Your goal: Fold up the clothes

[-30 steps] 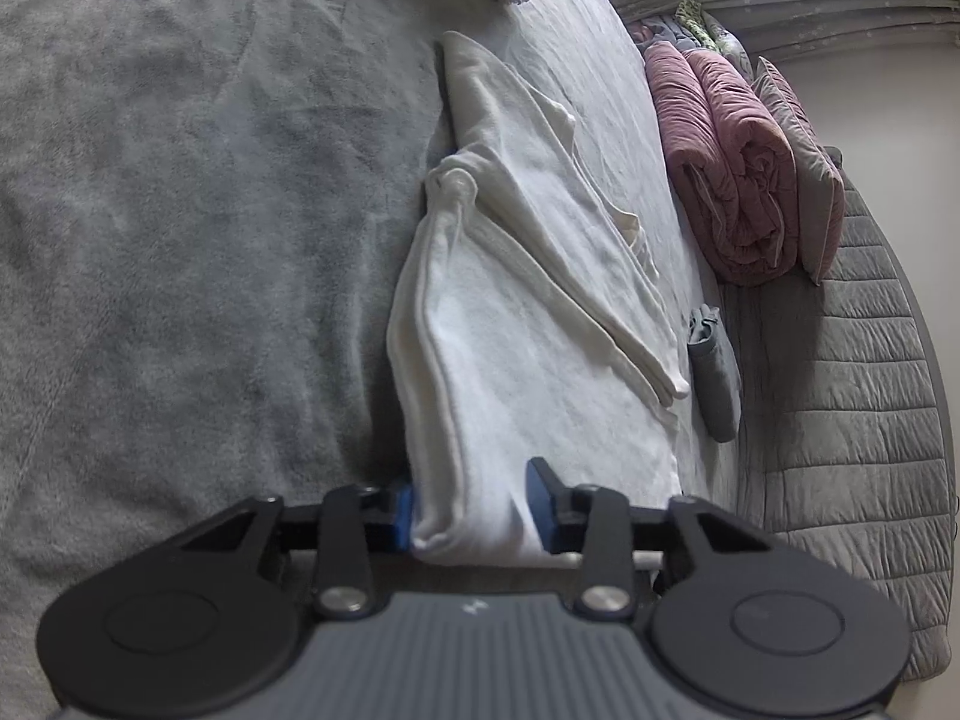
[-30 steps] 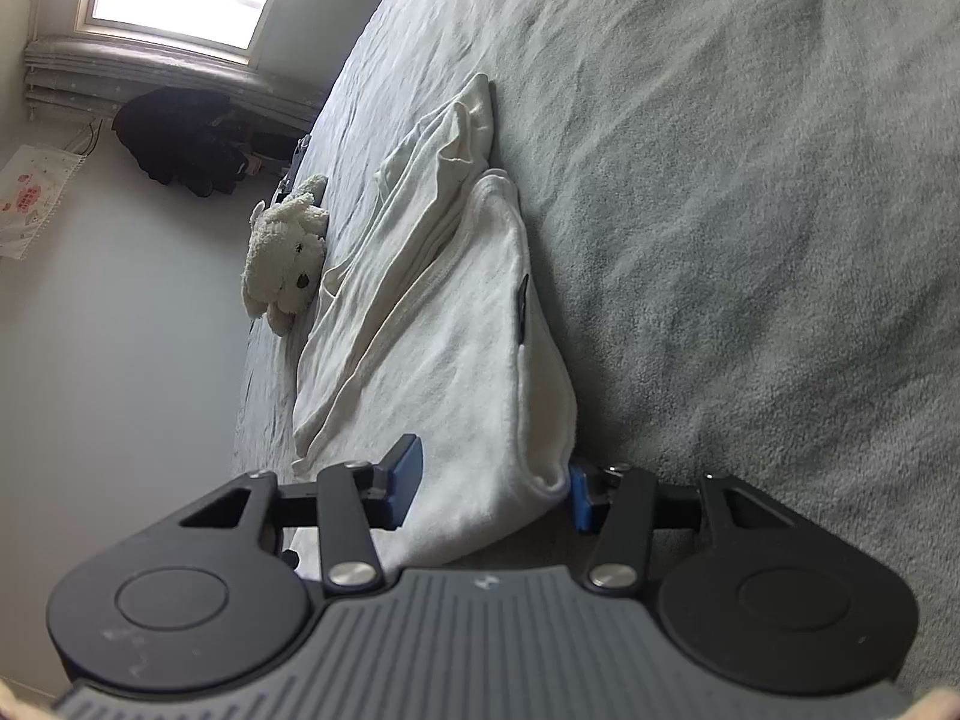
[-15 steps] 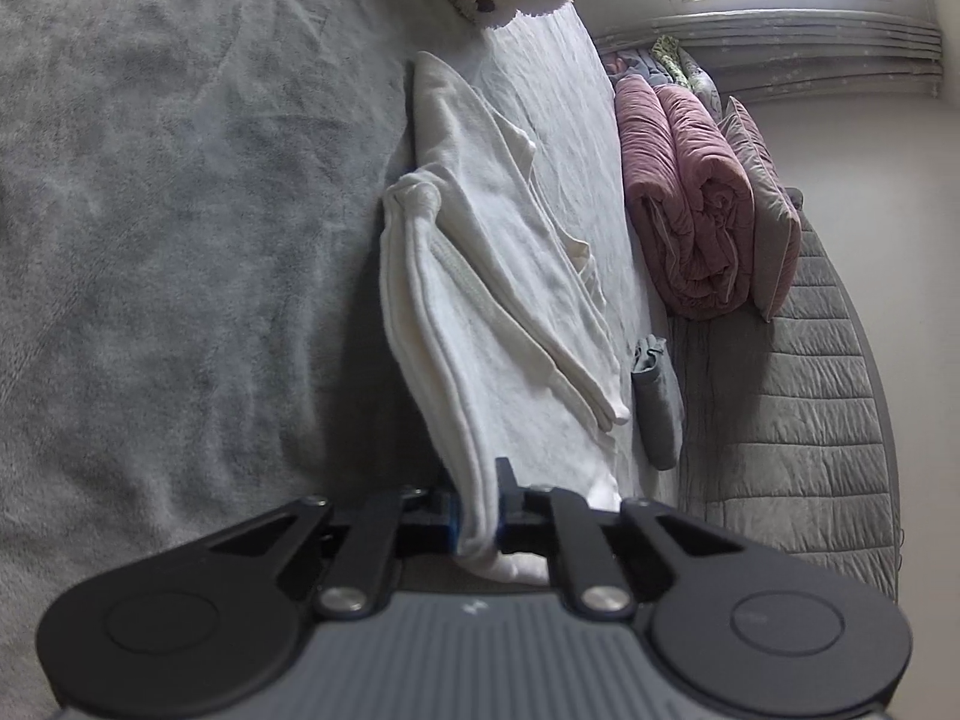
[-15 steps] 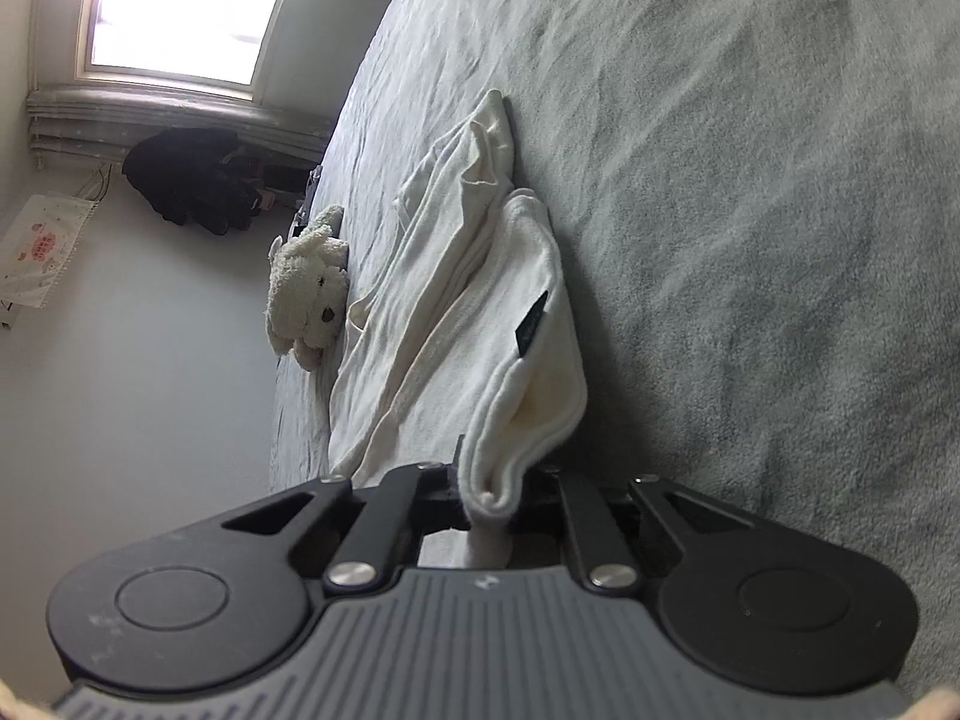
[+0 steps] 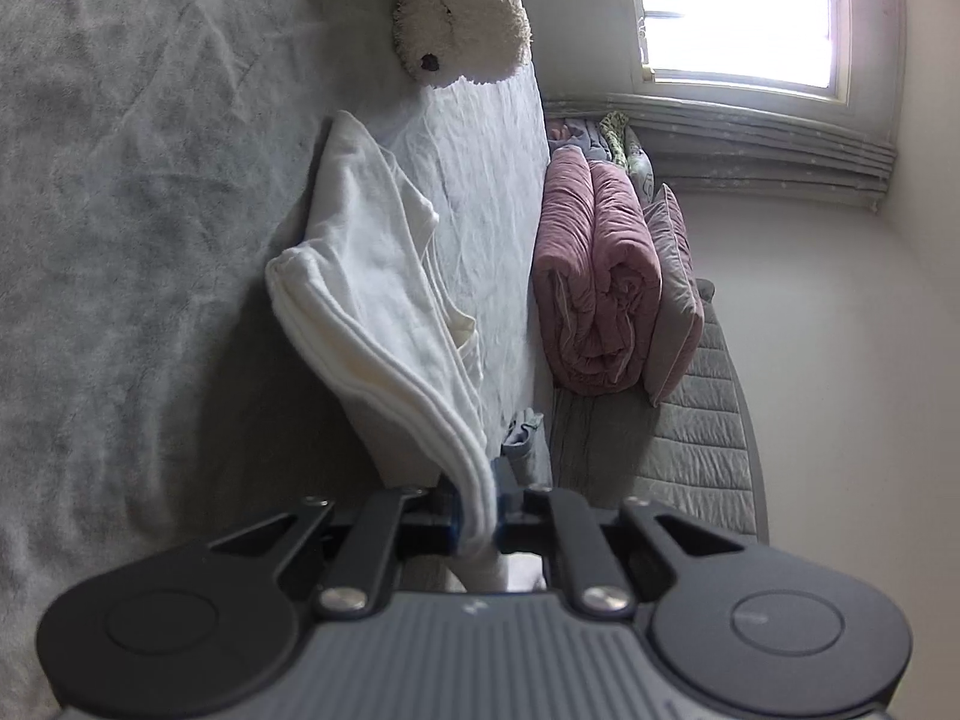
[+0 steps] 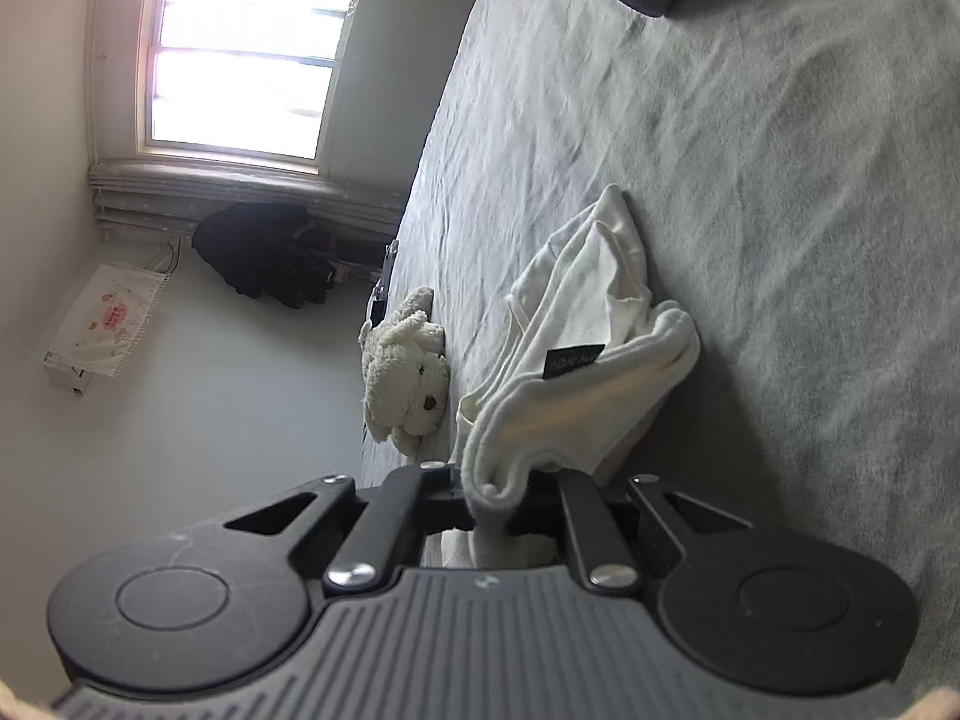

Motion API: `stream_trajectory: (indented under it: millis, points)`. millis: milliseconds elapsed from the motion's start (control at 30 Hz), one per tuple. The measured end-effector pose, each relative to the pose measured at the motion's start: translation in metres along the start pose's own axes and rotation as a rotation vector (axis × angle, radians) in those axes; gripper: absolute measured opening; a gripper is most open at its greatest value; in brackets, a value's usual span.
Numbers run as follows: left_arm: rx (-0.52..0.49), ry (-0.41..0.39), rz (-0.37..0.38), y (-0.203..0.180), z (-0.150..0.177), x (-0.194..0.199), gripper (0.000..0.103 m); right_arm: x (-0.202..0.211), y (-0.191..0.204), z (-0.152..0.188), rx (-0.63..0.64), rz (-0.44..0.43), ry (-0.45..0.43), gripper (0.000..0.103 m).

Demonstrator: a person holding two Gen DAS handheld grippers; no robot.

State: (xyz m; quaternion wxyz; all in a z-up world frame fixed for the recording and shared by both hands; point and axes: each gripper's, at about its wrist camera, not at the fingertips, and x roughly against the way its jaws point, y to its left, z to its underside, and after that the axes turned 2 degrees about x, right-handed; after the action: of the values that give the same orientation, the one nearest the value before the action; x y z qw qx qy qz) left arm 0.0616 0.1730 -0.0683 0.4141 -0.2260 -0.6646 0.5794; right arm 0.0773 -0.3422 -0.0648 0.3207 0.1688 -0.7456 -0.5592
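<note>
Overhead, left gripper [image 5: 479,507] and right gripper [image 6: 503,489] each pinch the cream garment's [image 5: 384,294] raised edge.

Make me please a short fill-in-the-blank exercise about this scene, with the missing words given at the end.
1. Both grippers are shut on the ______ garment.
2. In the right wrist view, the plush toy lies on the bed beside the garment, and its colour is ______.
3. The left gripper pinches the garment's ______, lifting it off the bed.
4. The rolled quilt beside the bed is ______.

Missing words: white; white; edge; pink
</note>
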Motion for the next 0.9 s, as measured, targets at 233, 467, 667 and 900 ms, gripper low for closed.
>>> stream_trajectory:
  millis: [233, 467, 667, 900]
  points:
    - [0.000, -0.037, -0.022, -0.022, -0.032, -0.014, 0.009, -0.023, 0.016, -0.031, 0.028, 0.016, -0.001, 0.011]
    - [-0.045, -0.085, -0.074, -0.037, -0.071, -0.045, 0.009, -0.045, 0.010, -0.051, 0.030, 0.048, -0.022, 0.011]
    - [-0.031, -0.123, -0.126, -0.023, -0.092, -0.066, 0.009, -0.068, -0.010, -0.060, -0.018, 0.082, -0.030, 0.011]
    - [-0.044, -0.139, -0.190, -0.013, -0.104, -0.080, 0.010, -0.084, -0.018, -0.063, -0.018, 0.125, -0.039, 0.011]
